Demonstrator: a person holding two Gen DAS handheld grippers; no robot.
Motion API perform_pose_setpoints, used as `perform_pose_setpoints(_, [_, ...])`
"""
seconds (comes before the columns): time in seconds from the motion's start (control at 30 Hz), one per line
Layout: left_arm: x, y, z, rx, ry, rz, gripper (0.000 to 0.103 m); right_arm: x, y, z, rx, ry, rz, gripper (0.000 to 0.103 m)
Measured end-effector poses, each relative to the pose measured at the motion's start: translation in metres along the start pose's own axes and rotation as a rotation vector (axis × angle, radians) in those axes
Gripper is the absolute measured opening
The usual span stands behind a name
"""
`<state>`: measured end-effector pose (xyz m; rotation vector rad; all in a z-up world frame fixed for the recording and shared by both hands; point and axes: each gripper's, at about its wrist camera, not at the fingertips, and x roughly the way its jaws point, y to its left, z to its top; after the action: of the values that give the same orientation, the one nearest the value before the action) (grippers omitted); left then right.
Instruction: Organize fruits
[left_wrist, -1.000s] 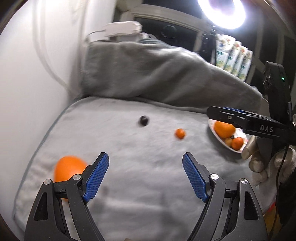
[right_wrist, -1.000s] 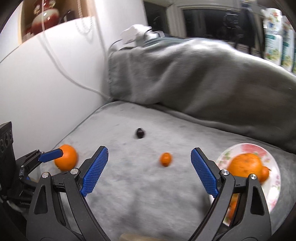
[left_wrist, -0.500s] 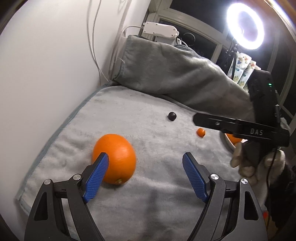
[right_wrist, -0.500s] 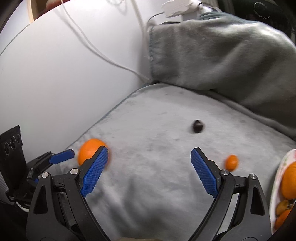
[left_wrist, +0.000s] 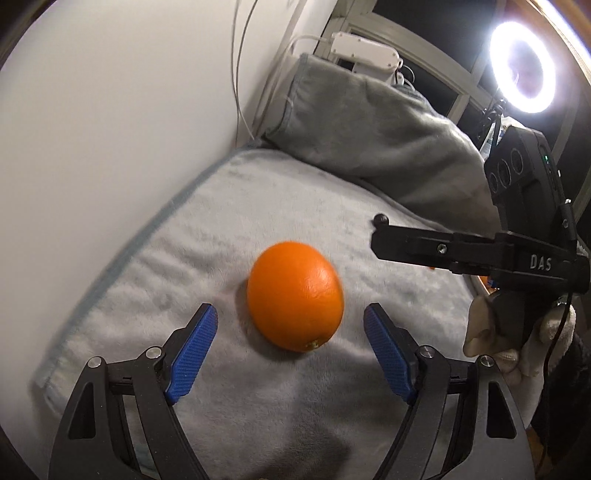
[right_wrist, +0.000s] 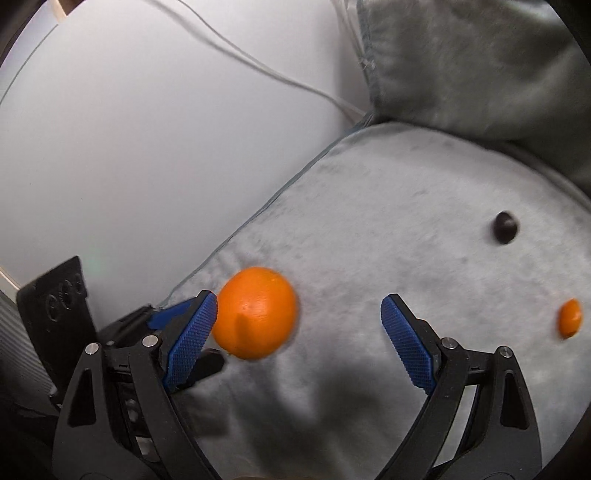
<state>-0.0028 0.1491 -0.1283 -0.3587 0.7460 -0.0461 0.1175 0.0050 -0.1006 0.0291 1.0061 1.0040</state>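
Here your left claw (left_wrist: 290, 345) stands wide, its blue pads (left_wrist: 192, 350) apart on either side of the large orange (left_wrist: 295, 295), which rests on the grey blanket (left_wrist: 207, 229) between them without touching either pad. The orange lies near the blanket's left edge, the one that runs along the white wall (left_wrist: 122, 110). Your right claw (right_wrist: 299, 336) is wide too and holds nothing; in its view the same orange (right_wrist: 256, 312) sits just beside its left pad (right_wrist: 192, 334), with the left claw's blue tip (right_wrist: 173, 314) showing behind that pad.

Further out on the blanket, towards the far edge, lies a small dark fruit (right_wrist: 505, 227), and nearer, towards the right edge, a small orange fruit (right_wrist: 569, 317), both well apart from the large orange. In the left view the right claw's black arm (left_wrist: 443, 249) reaches in from the right, held in your gloved right hand (left_wrist: 517, 343), and the dark fruit (left_wrist: 380, 220) peeks out just above its tip.

A heaped grey blanket fold (left_wrist: 369, 122) rises along the far edge, with white cables (right_wrist: 258, 66) running down the wall and a ring light (left_wrist: 522, 66) glowing at the far right.
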Motion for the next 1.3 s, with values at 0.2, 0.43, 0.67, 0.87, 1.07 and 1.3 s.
perform_pose_setpoints(0.2, [0.017,0.005,-0.004,-0.036,0.04,-0.059,0.076,0.018,0.0,-0.002,0.047,0.052,0.061,0.086])
perform_pose_setpoints(0.43, [0.028,0.005,-0.001,-0.041,0.049,-0.078,0.069,0.035,0.0,-0.006,0.089,0.104,0.119,0.077])
perform_pose_setpoints(0.67, [0.034,0.006,-0.004,-0.027,0.057,-0.071,0.064,0.04,0.0,-0.006,0.117,0.121,0.168,0.069])
perform_pose_setpoints(0.87, [0.034,0.005,-0.004,-0.01,0.056,-0.055,0.063,0.04,0.003,-0.006,0.117,0.12,0.185,0.061])
perform_pose_setpoints(1.07, [0.031,-0.001,-0.004,0.016,0.041,-0.048,0.063,0.033,0.003,-0.007,0.127,0.104,0.189,0.061])
perform_pose_setpoints(1.3, [0.027,-0.014,-0.001,0.047,0.026,-0.064,0.063,0.014,-0.002,-0.009,0.13,0.069,0.181,0.061])
